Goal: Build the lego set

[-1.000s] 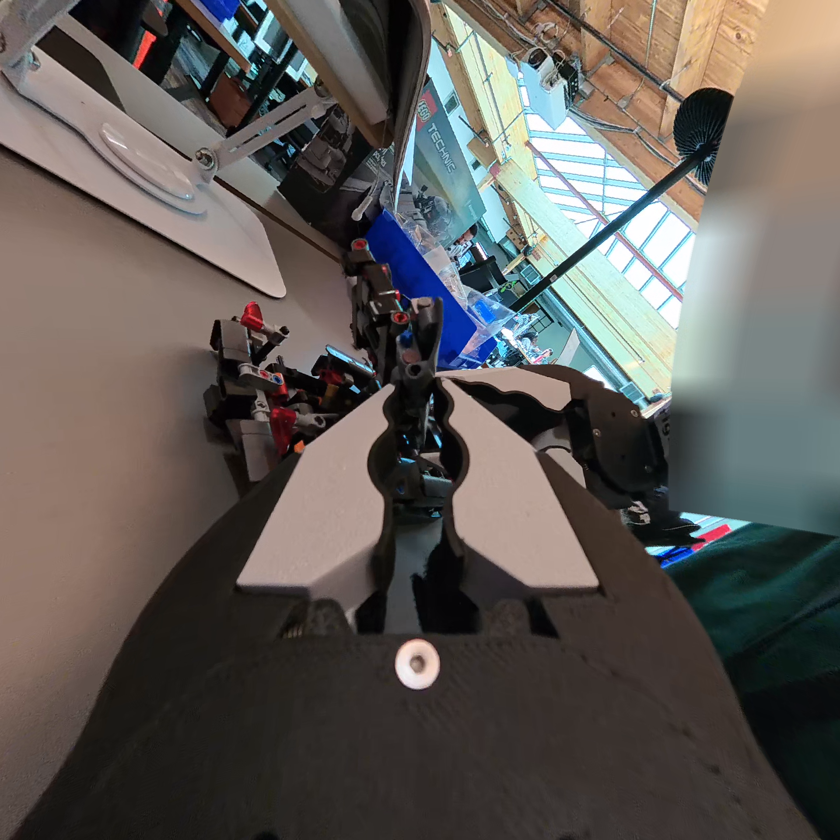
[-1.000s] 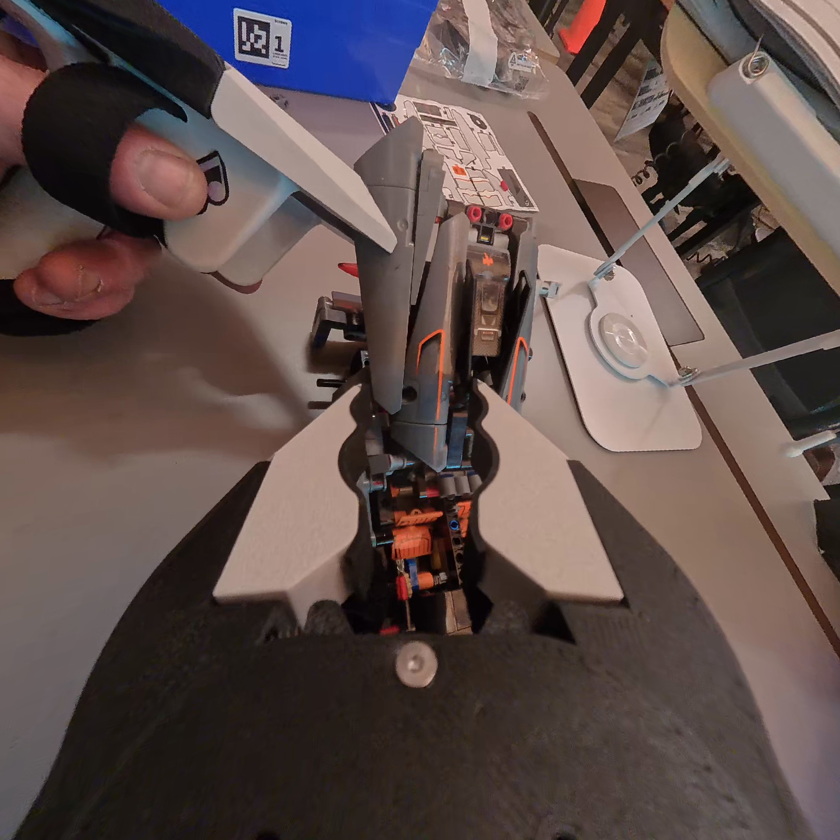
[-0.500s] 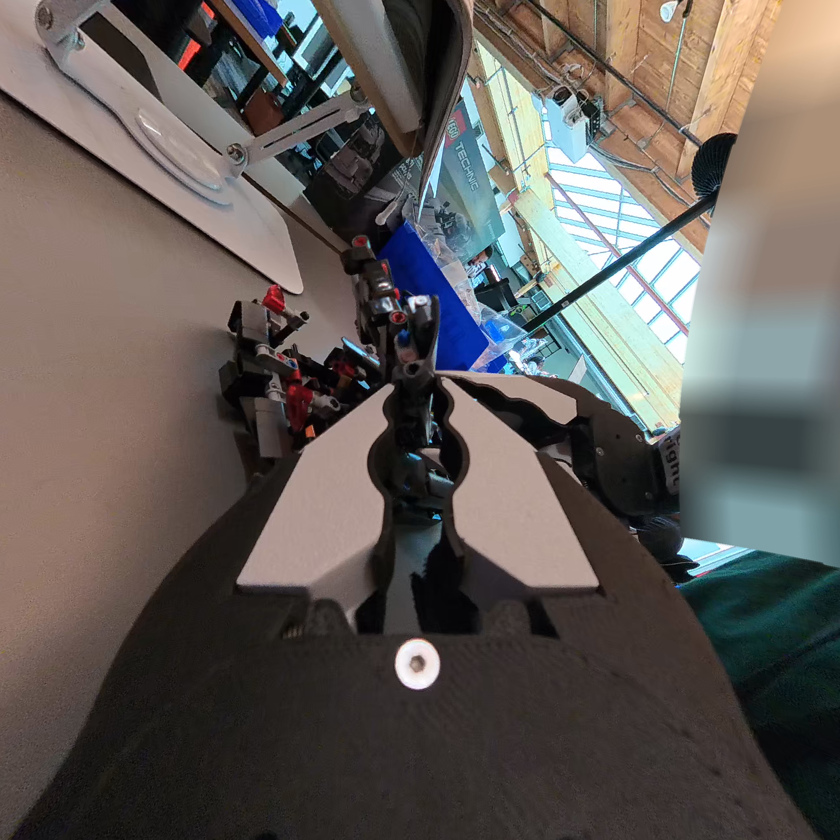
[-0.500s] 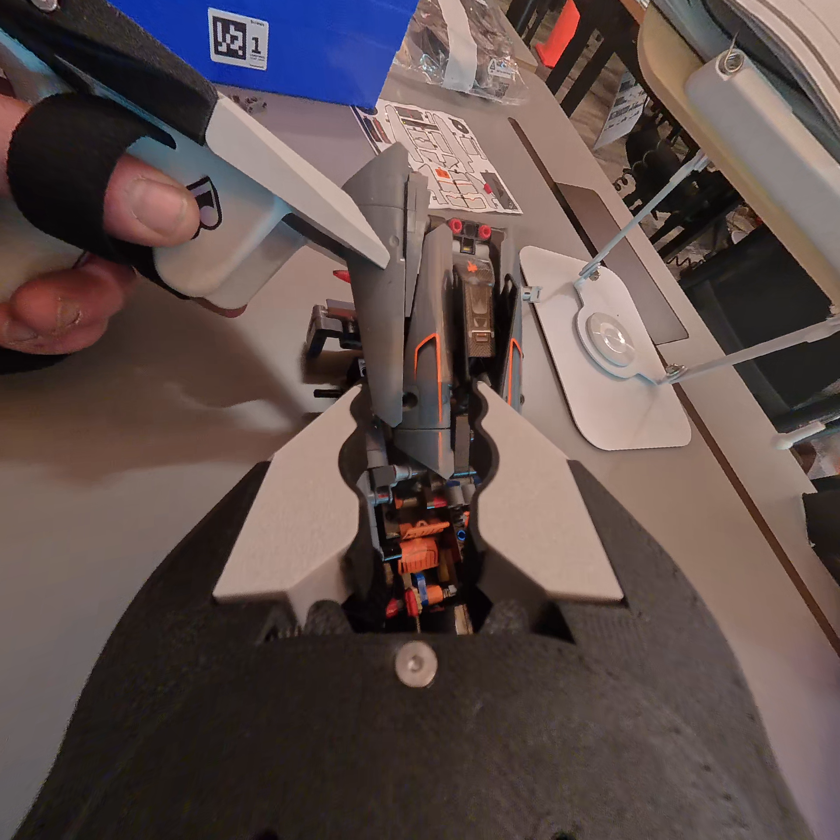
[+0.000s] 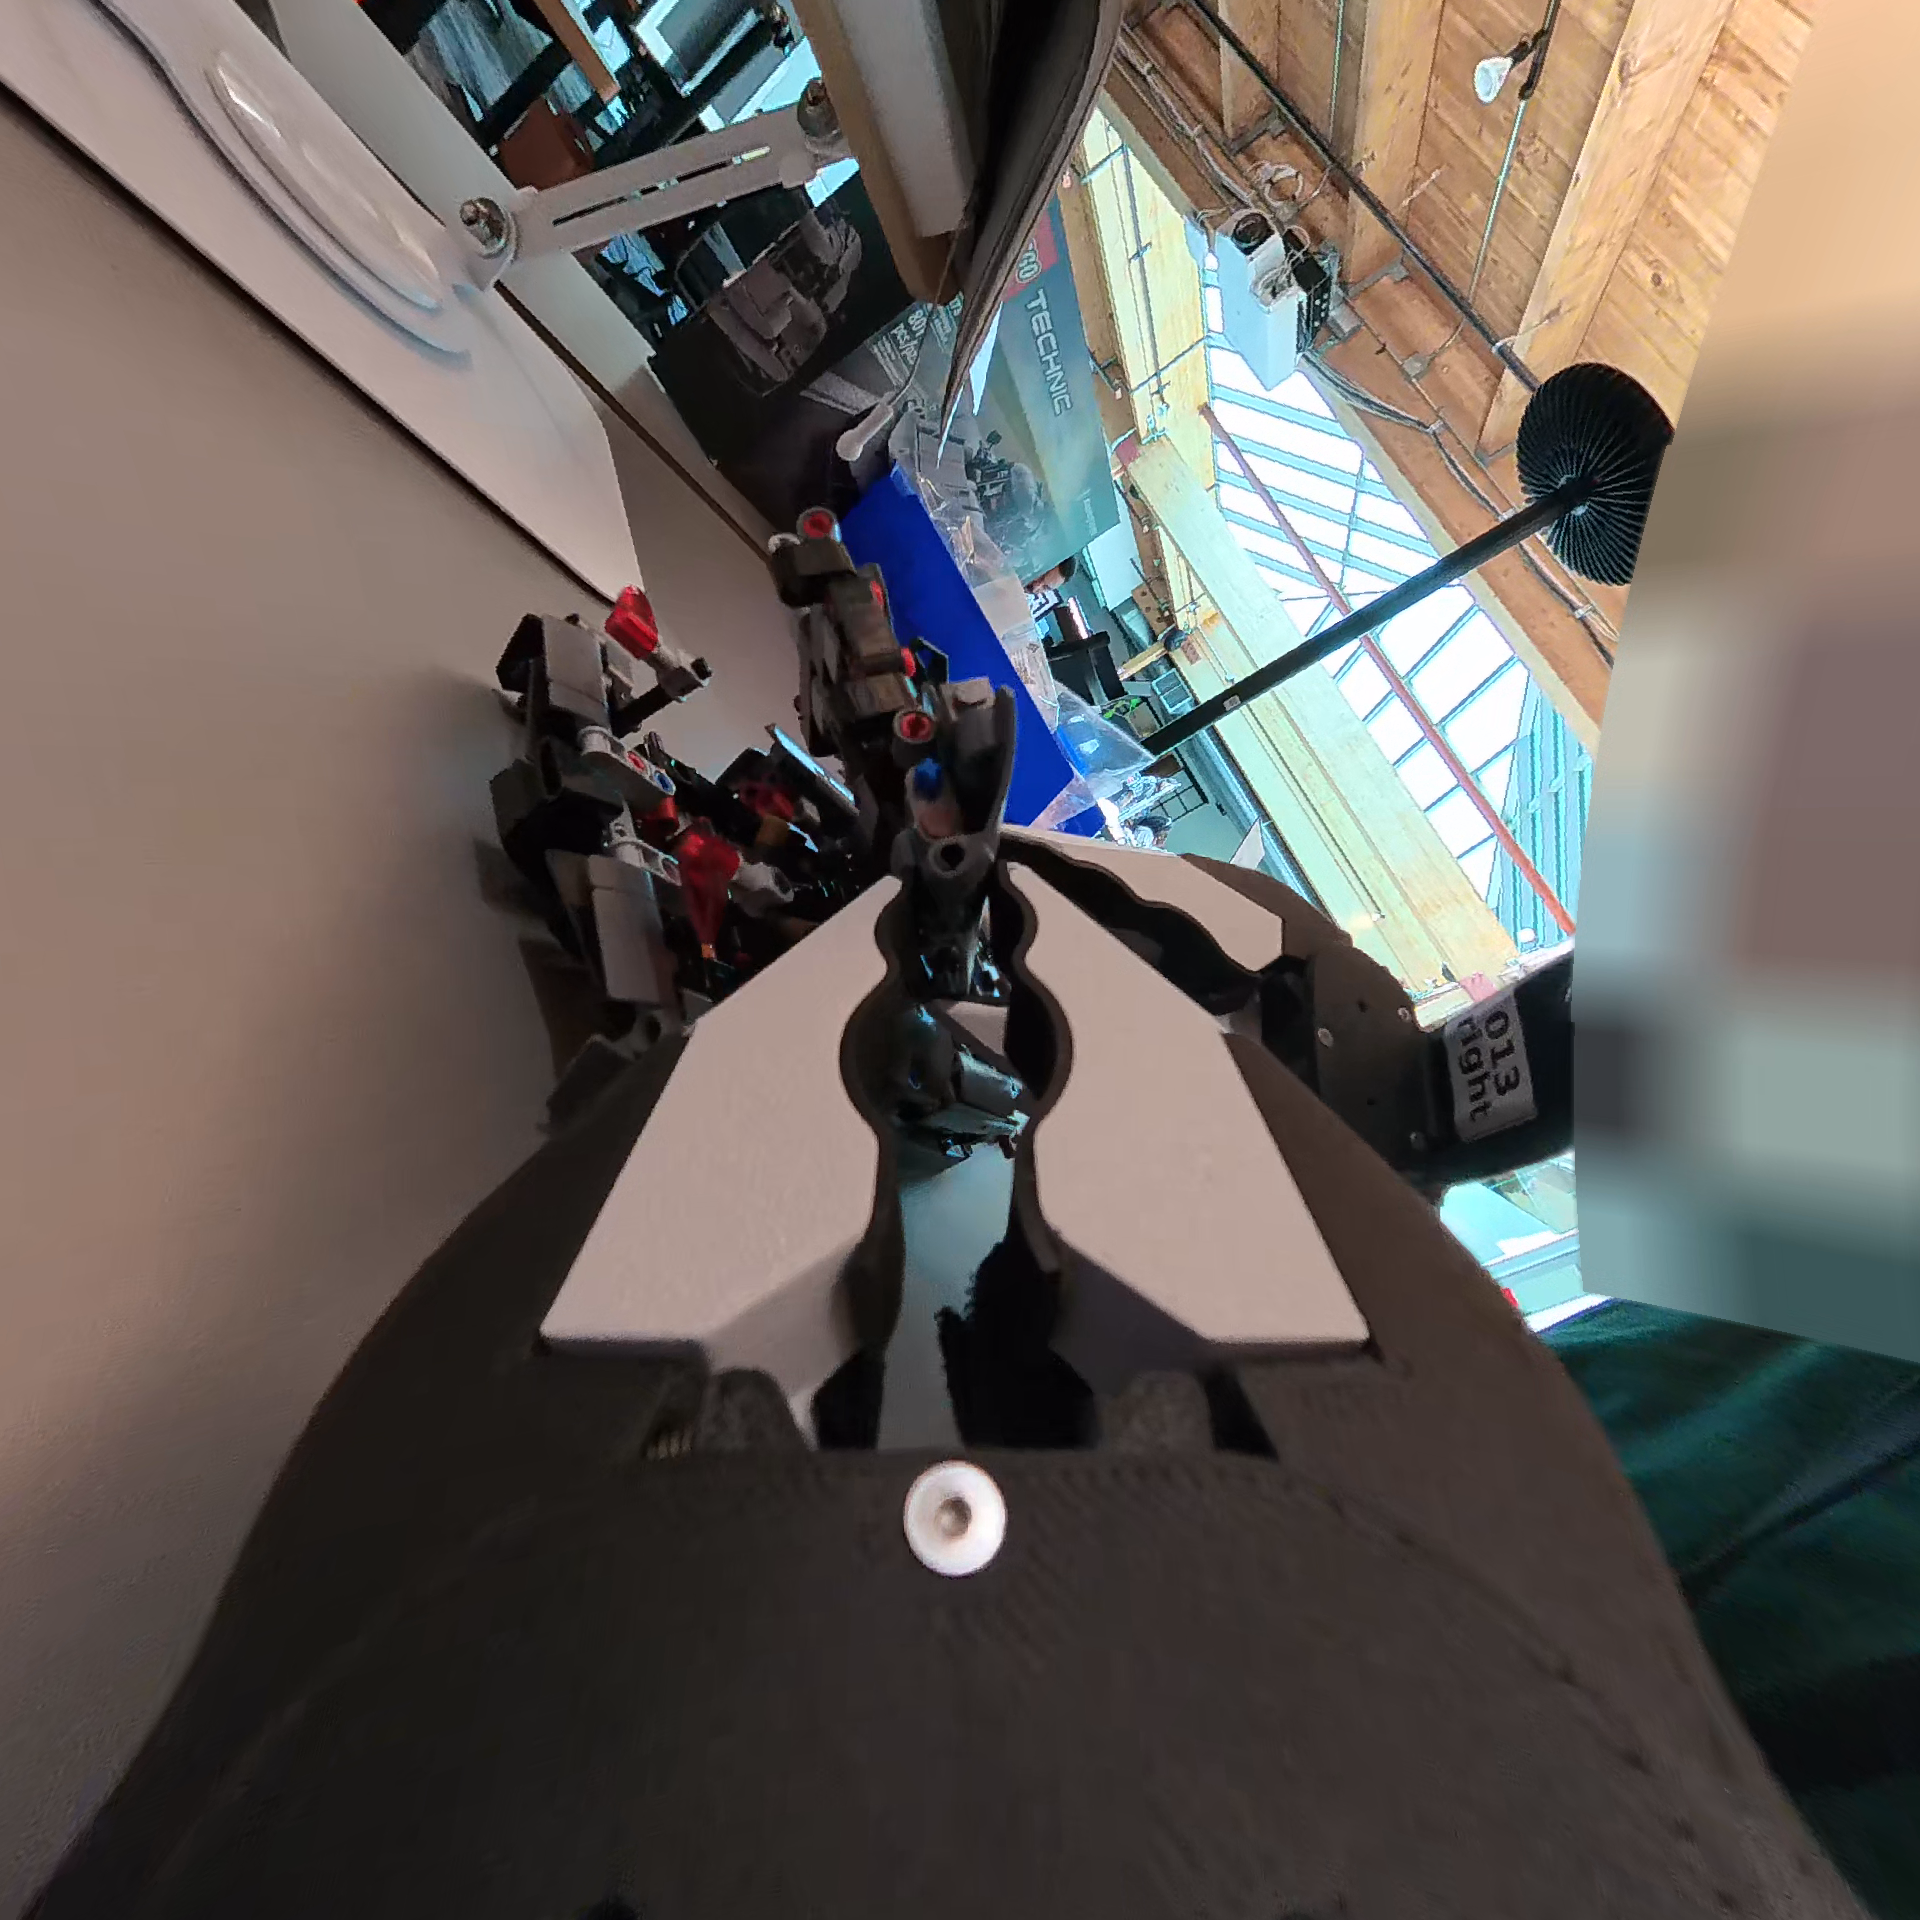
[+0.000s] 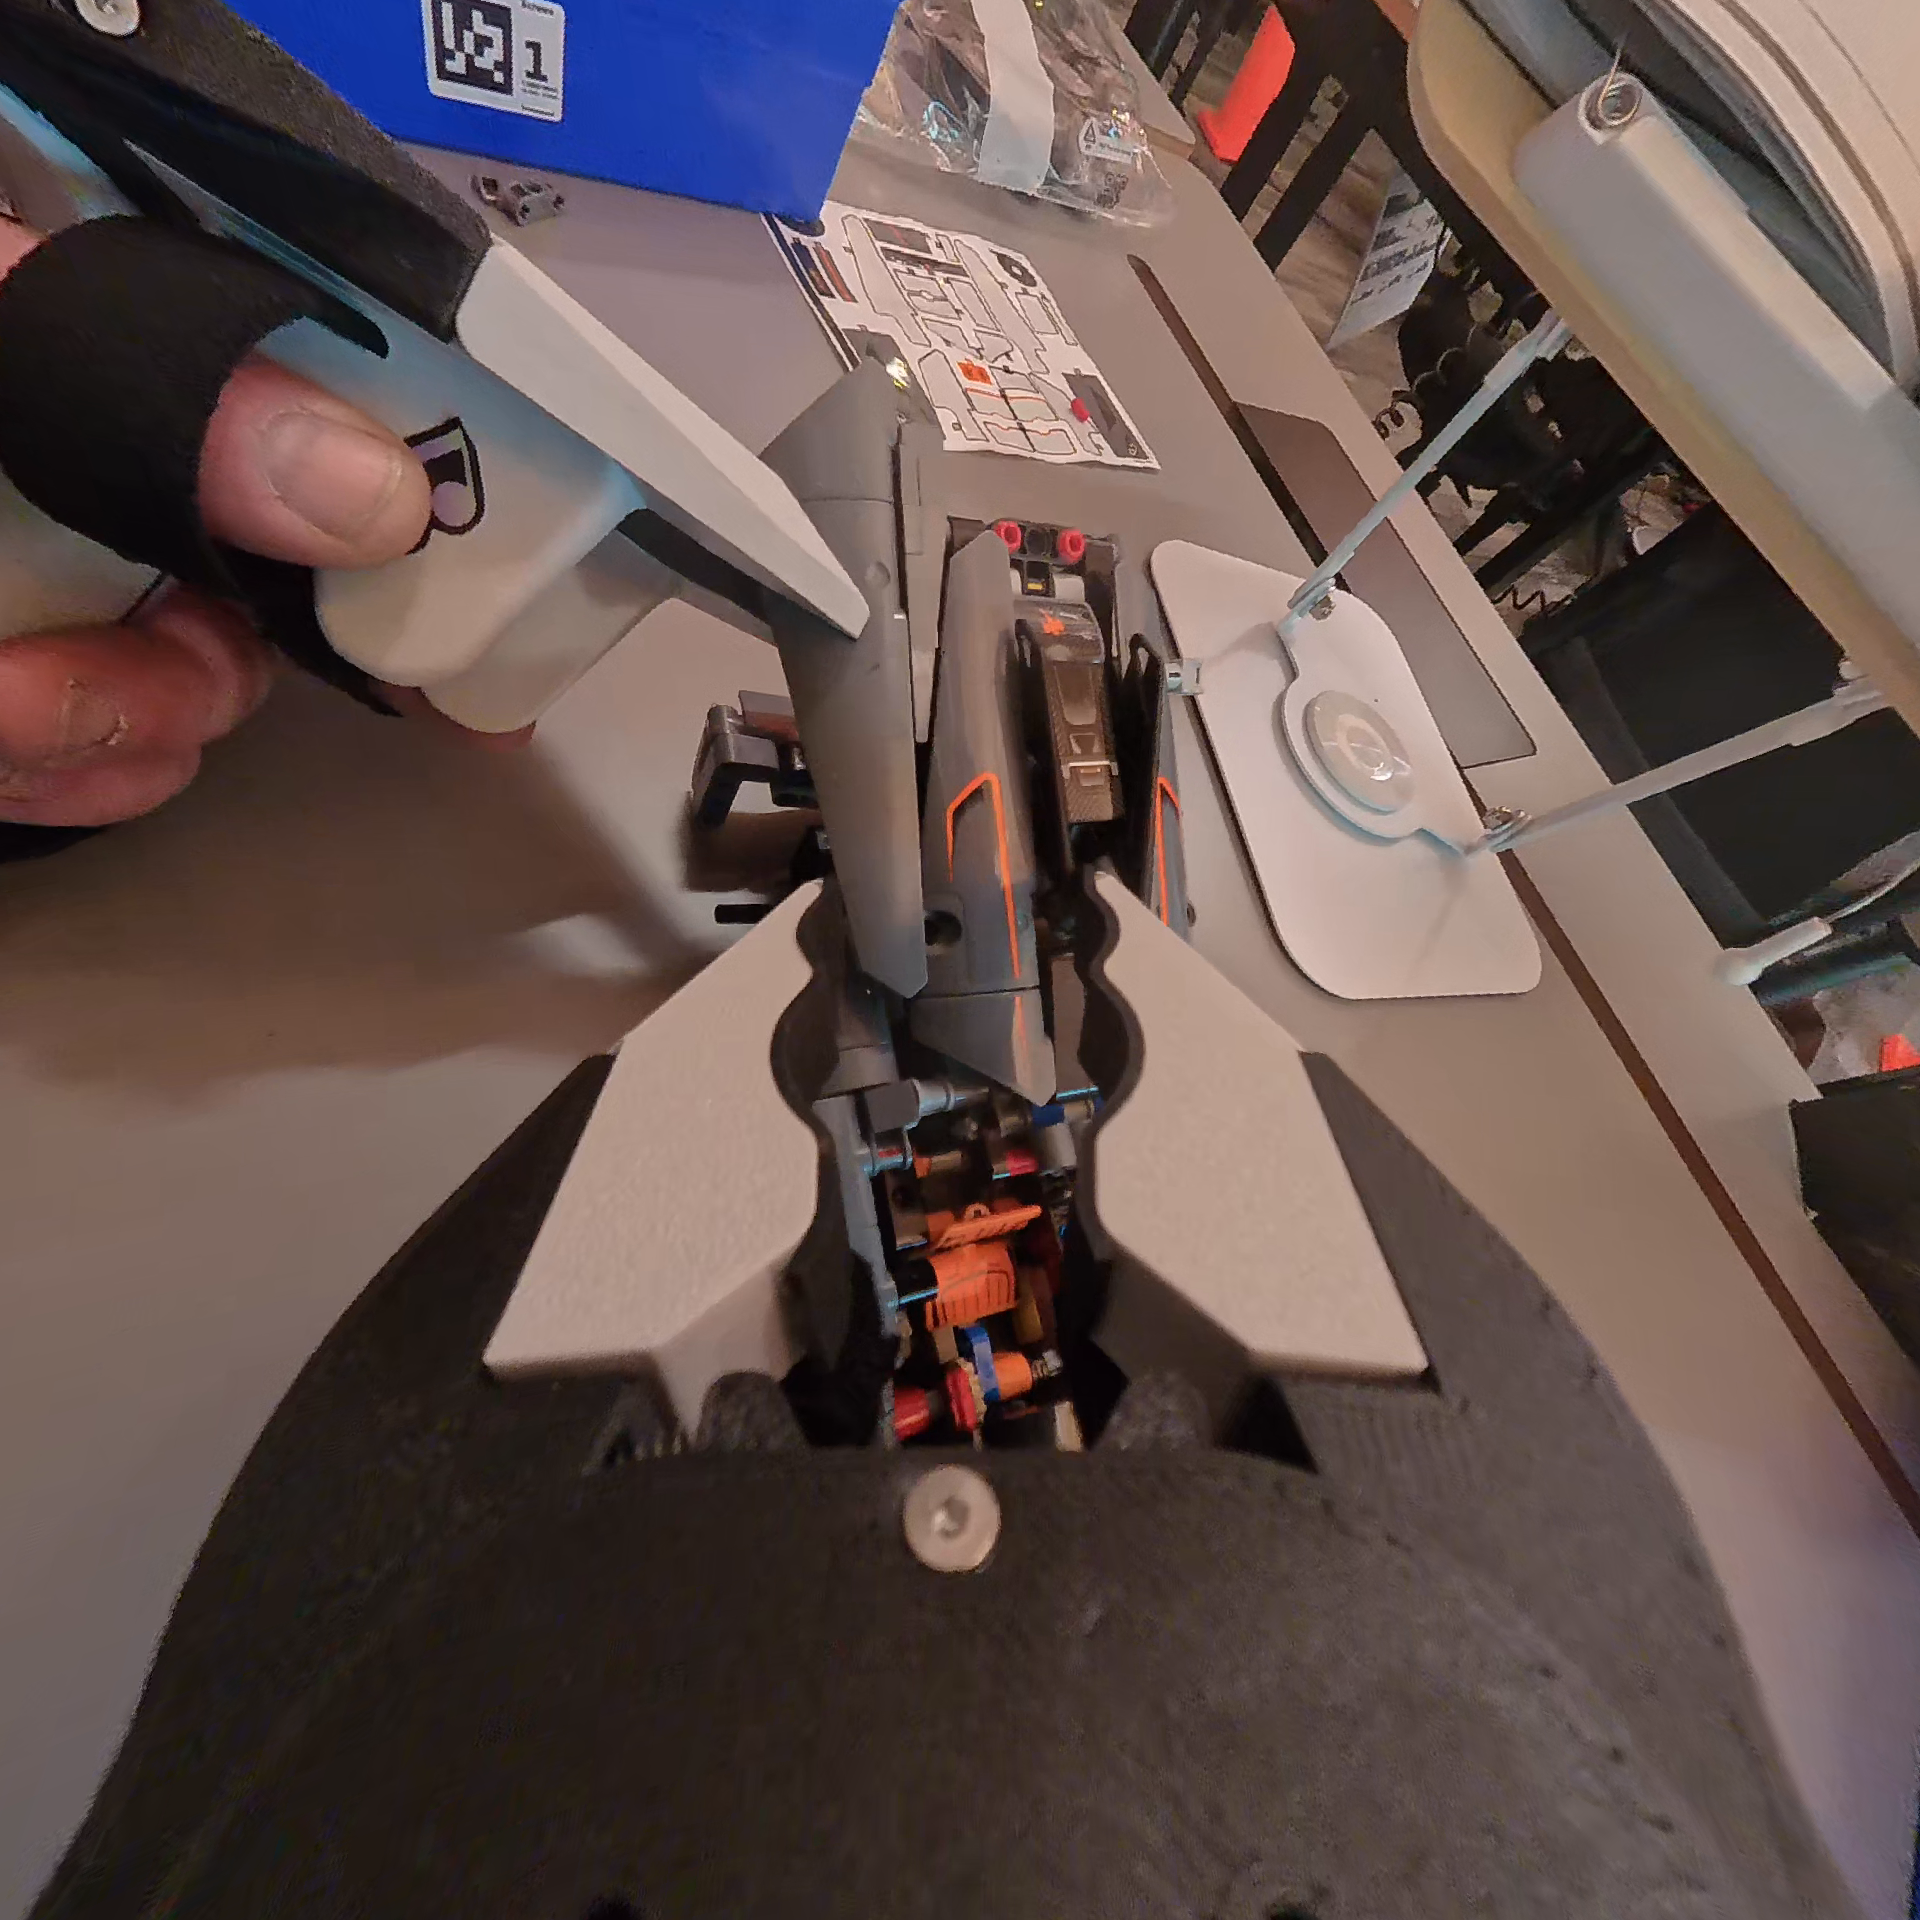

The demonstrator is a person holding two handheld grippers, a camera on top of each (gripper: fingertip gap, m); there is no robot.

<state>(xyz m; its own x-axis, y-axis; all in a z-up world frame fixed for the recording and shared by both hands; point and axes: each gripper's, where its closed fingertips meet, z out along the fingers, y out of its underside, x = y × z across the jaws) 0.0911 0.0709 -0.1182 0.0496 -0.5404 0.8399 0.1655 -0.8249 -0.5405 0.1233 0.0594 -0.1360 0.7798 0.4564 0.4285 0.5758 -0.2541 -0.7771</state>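
A: What's the biggest thing in front of you?

B: The grey table point(image 6: 312, 1039), filling your right wrist view. At two o'clock on it lies a white stand base point(image 6: 1351, 883); at twelve o'clock a blue box point(image 6: 707, 94), and just below it a sticker sheet point(image 6: 977, 343) lying flat.

A: And the lego model?

B: The lego model point(image 6: 977, 831) sits dead centre, its dark grey body with orange lines running from six toward twelve o'clock. Your right gripper point(image 6: 956, 914) has its jaws pressed against both sides of the model's rear, so you are gripping it.

A: What about your other hand?

B: Your left hand point(image 6: 156, 582), in a black fingerless glove, shows at nine o'clock holding the left gripper point(image 5: 951, 883). In the right wrist view its pale finger tip touches a grey panel point(image 6: 862, 665) standing along the model's left side. In the left wrist view its jaws are pinched narrowly on a dark part of the model's edge, with a small blue pin point(image 5: 925, 774) just past them at twelve o'clock.
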